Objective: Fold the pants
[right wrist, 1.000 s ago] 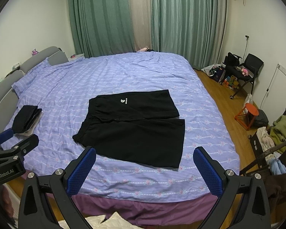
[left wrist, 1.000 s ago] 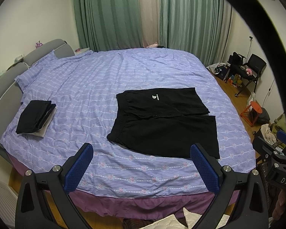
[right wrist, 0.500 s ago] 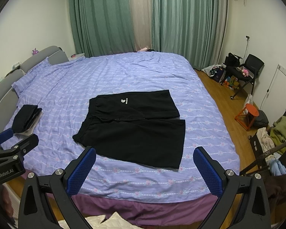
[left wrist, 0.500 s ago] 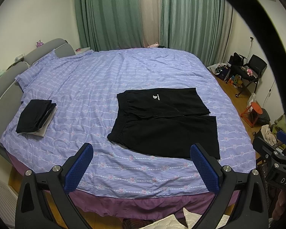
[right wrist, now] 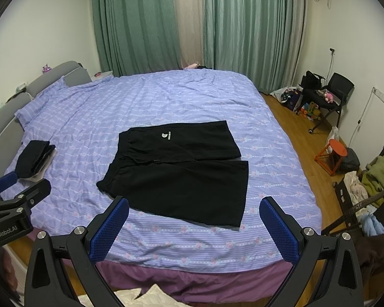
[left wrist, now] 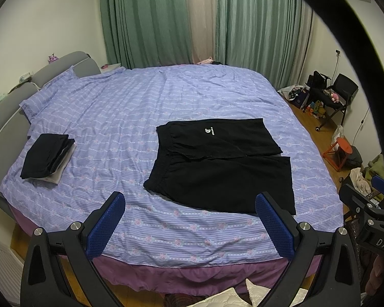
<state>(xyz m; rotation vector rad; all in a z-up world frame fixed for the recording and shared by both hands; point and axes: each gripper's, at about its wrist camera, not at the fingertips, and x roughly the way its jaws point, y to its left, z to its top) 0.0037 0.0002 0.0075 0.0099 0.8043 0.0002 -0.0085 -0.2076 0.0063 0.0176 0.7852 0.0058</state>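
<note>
Black pants (left wrist: 217, 168) with a small white logo lie spread flat on the purple striped bed (left wrist: 130, 112), waistband to the left, both legs to the right. They also show in the right wrist view (right wrist: 181, 171). My left gripper (left wrist: 190, 227) is open and empty, held in the air in front of the bed's near edge. My right gripper (right wrist: 193, 230) is open and empty, also short of the bed. Neither touches the pants.
A stack of folded dark clothes (left wrist: 47, 158) lies at the bed's left side near the grey headboard (left wrist: 5, 112). An orange stool (right wrist: 332, 153), a black chair with toys (right wrist: 327, 94) and a heap of clothes (right wrist: 371, 179) stand on the wooden floor at the right.
</note>
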